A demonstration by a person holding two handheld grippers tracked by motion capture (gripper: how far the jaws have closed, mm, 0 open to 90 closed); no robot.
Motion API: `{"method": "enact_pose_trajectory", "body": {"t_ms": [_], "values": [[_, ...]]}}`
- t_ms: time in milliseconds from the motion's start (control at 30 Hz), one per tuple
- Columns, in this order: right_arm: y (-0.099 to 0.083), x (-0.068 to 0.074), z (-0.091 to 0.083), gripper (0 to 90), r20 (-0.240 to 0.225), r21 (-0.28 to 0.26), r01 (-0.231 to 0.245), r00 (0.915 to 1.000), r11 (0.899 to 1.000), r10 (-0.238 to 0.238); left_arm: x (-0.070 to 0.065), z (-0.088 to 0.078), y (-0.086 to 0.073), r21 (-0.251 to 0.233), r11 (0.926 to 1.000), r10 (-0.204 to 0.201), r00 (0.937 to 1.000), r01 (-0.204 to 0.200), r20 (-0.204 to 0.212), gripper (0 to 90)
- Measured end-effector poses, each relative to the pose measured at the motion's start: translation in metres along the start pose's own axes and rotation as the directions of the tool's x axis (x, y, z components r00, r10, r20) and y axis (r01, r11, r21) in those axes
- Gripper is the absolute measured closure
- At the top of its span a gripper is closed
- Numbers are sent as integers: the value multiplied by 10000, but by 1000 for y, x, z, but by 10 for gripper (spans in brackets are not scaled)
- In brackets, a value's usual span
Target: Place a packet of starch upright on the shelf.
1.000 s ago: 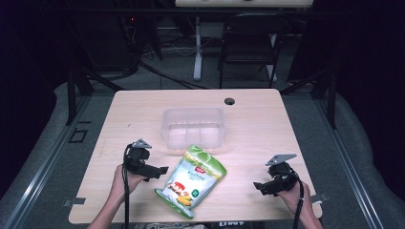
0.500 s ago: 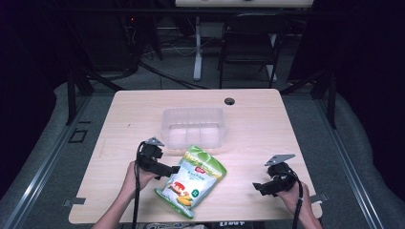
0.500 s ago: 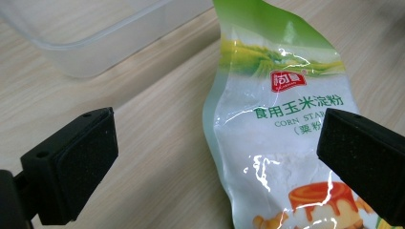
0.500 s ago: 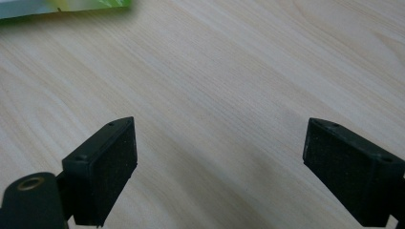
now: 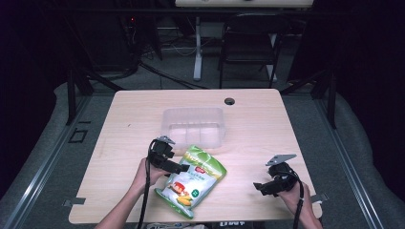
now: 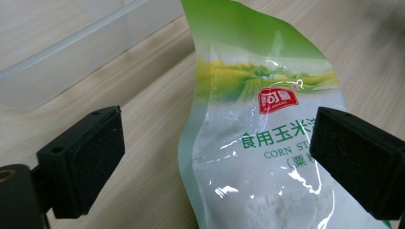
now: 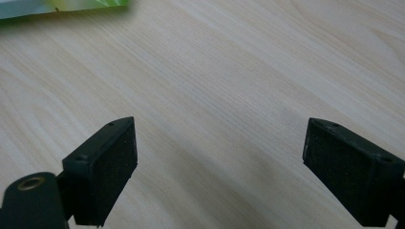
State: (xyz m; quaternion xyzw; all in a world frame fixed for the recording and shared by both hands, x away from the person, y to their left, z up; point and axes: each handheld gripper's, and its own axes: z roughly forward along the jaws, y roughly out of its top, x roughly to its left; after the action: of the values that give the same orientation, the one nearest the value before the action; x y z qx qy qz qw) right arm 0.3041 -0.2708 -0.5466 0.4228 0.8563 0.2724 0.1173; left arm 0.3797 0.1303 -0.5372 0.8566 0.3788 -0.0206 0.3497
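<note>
Left gripper [image 6: 215,157] jaws, just closing slightly, spread wide astride the corn starch bag [image 6: 267,143], unpinched

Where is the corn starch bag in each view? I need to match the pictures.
High view: corn starch bag lies front-centre on the table, beside the left gripper.
Left gripper view: bag centre-right, between the open jaws.
Right gripper view: its green edge at top left.
Shared landmark: the pale wood table.
</note>
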Motion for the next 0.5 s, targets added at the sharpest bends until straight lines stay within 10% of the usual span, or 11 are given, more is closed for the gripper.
{"method": "enact_pose_trajectory", "body": {"t_ms": [500], "values": [[-1, 0, 0, 110, -72, 37, -104, 9999, 9999, 104, 3, 21, 5, 452, 9990, -100, 9979, 71, 646, 326]]}}
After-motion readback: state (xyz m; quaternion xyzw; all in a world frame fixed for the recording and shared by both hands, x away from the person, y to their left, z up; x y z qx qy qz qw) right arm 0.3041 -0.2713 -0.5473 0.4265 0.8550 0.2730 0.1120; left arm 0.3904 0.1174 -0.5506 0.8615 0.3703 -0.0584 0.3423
